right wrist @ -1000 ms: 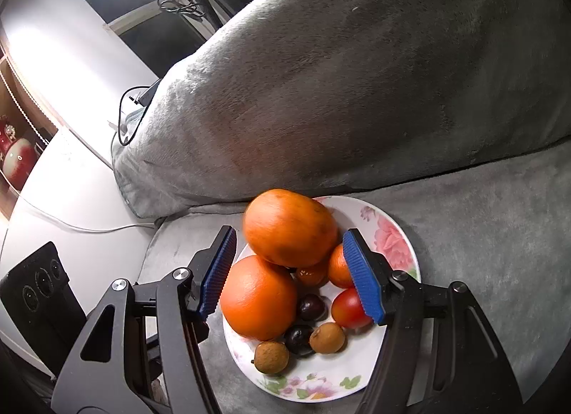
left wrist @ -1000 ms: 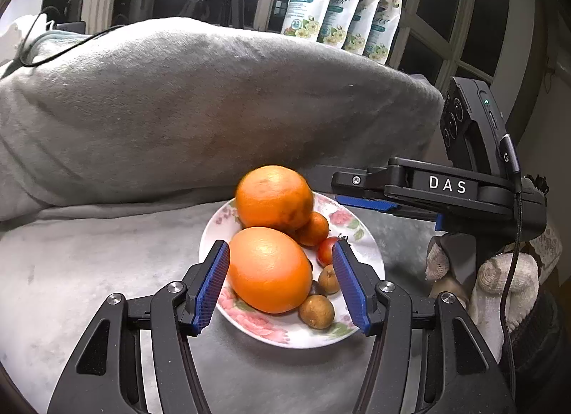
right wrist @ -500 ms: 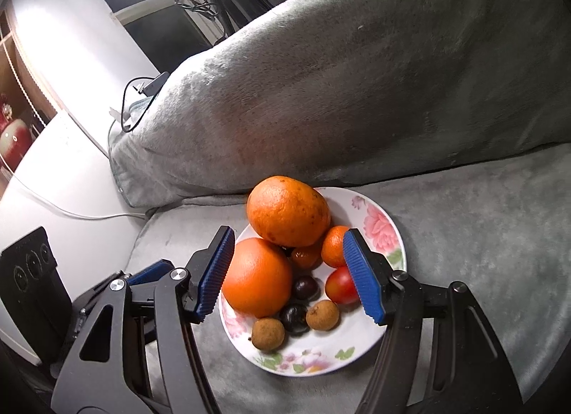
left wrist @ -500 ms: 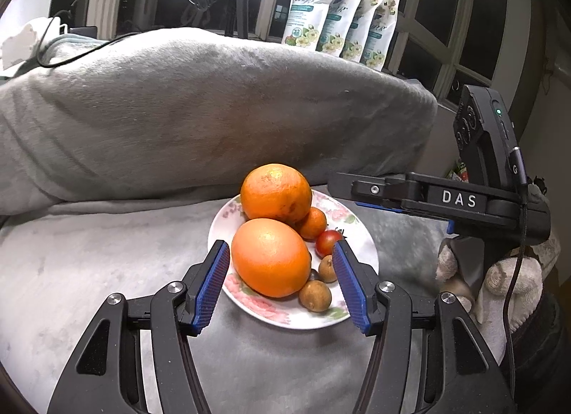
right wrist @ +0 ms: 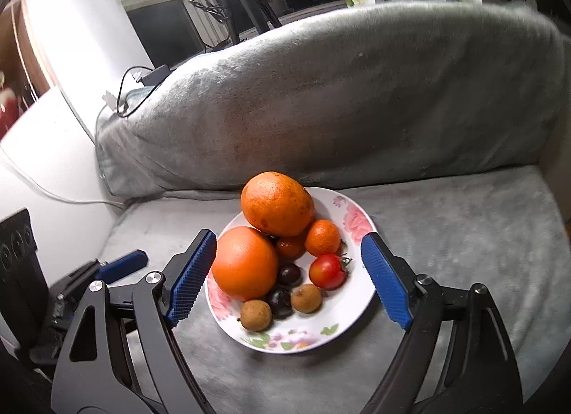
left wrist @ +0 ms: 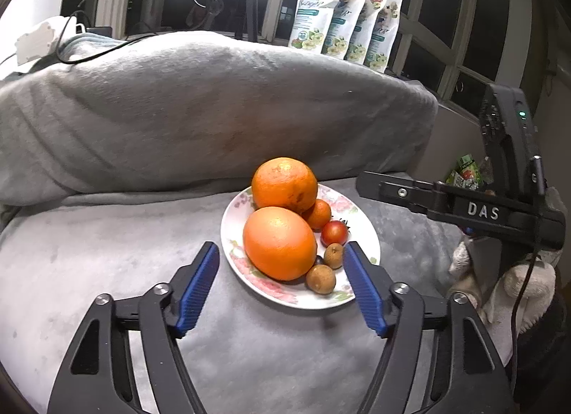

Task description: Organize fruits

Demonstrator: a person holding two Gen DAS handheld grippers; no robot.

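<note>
- Plate [right wrist: 357, 314]: round, glossy white ceramic with pink floral print on the rim. Sits flat on a grey plush sofa seat [right wrist: 446, 235], just in front of a fat grey fleece-covered cushion [right wrist: 339, 100].
- Fruit all piled on the plate. Two large oranges with dimpled peel: the near orange [right wrist: 244, 263] is smoother, the far orange [right wrist: 276, 203] rests partly on top of it and has brown specks.
- Small mandarin [right wrist: 322, 237] is tucked against the far orange; a second small orange fruit is half hidden beneath it.
- Tomato [right wrist: 327, 270]: shiny red, dry stem still on. Two dark glossy plums [right wrist: 282, 301] sit in the middle. Two rough tan longans [right wrist: 255, 315], matte and round, lie at the near edge.
- Left hand-held gripper [left wrist: 280, 287]: black frame, ribbed blue pads. Jaws have just been opening and stand apart with nothing pinched; the near orange and longans show through the gap, untouched.
- Right hand-held gripper [right wrist: 289, 276]: same build, jaws also just been opening, now wider than the fruit pile, gripping nothing. Pads hang over the plate's near rim on either side.
- Gloved hand [left wrist: 514, 282], white knit, holds the right unit, seen from the left camera.
- Four floral-print pouches [left wrist: 344, 32] stand on the window ledge behind; black cable [left wrist: 96, 54] trails over the cushion.
</note>
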